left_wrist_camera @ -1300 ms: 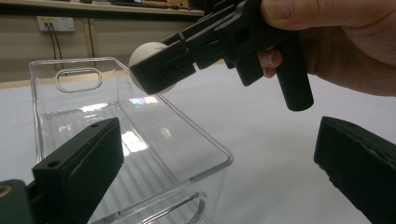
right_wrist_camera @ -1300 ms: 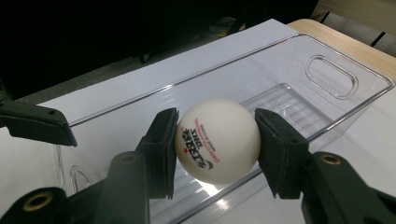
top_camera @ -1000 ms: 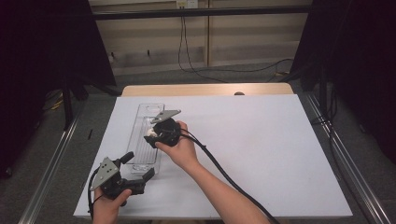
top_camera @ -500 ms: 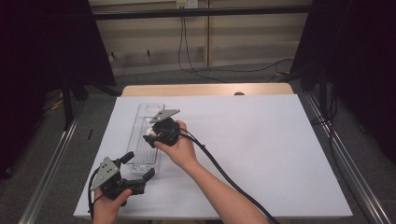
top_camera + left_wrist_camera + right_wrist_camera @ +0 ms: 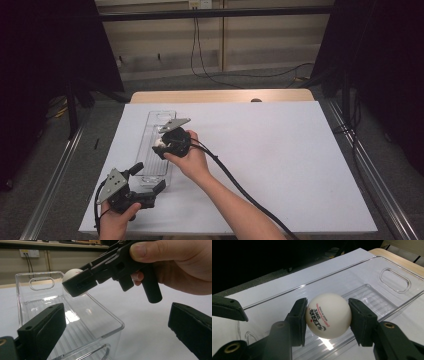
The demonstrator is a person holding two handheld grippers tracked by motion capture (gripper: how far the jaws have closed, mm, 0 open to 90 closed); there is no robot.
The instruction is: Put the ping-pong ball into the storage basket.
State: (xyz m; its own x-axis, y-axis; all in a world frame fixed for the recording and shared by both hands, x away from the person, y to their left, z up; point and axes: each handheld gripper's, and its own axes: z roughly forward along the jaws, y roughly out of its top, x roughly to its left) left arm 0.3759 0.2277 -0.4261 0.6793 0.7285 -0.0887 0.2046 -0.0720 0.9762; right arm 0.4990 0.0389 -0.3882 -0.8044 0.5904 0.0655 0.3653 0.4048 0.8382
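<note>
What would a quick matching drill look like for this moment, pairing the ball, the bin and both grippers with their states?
Things:
1. table tennis ball
2. clear plastic bin
3. left gripper
4. right gripper

States:
A. jaws open, near the bin's close end
B. clamped between two black jaws
C. lying lengthwise on the white sheet, nothing resting inside it
D. shut on a white sphere, held above the bin

Pairs: 1-B, 2-C, 3-A, 4-D

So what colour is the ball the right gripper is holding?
The ball is white with red and black printed lettering, clearest in the right gripper view.
</note>
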